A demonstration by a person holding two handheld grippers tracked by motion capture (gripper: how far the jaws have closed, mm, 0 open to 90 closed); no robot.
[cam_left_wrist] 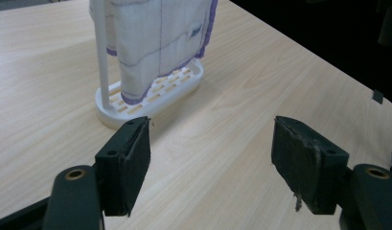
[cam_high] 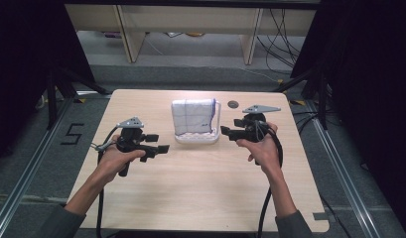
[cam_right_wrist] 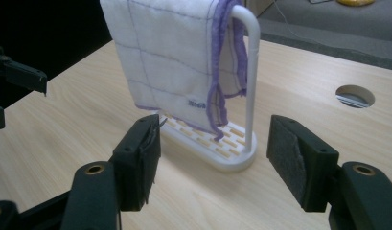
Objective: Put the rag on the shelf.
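With both hand-held grippers, left [cam_high: 161, 144] and right [cam_high: 229, 131], agape and empty, I flanked the cloth [cam_high: 193, 117] draped on its rack [cam_high: 198, 139] mid-tabletop [cam_high: 200, 188]; pinching its upper corners evenly seemed best.

One high camera, two riding low.
High view looks down the counter [cam_high: 200, 188]; both gripper views closely face the cloth rack [cam_left_wrist: 150, 98] from opposite sides.
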